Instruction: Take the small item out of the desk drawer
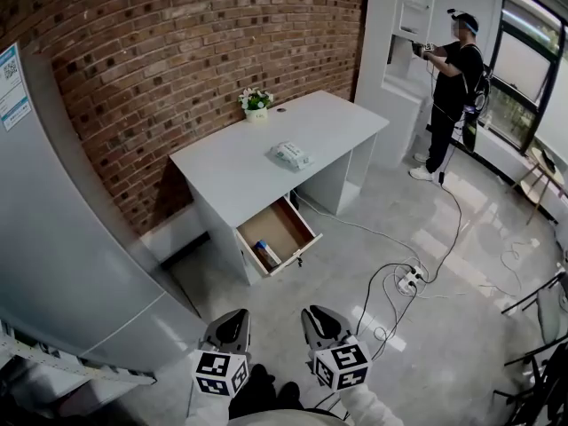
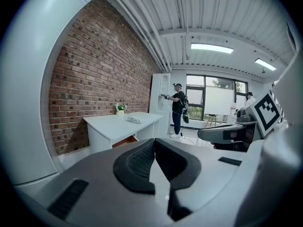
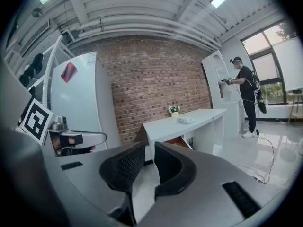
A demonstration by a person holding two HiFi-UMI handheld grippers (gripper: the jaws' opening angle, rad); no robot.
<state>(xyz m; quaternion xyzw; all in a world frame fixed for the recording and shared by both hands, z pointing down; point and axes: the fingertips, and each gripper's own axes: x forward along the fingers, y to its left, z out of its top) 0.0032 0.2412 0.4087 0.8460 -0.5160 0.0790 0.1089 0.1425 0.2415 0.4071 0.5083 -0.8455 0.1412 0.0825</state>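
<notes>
A white desk [image 1: 232,167] stands against the brick wall, its wooden drawer [image 1: 282,222] pulled open towards me. In the drawer lies a small tube-like item with a blue end [image 1: 264,252]. Both grippers hang low at the frame's bottom, far short of the desk. My left gripper [image 1: 232,319] has its jaws together, pads meeting with nothing between them [image 2: 154,144]. My right gripper [image 1: 319,316] stands slightly open, a narrow empty gap showing between its pads [image 3: 149,148]. From the right gripper view the desk [image 3: 189,121] and drawer [image 3: 181,141] lie ahead.
A flower pot [image 1: 256,105] and a white packet [image 1: 290,154] sit on the desk. A tall grey cabinet [image 1: 53,238] stands at my left. A power strip [image 1: 408,280] with cables lies on the floor to the right. A person [image 1: 453,87] works at the far wall.
</notes>
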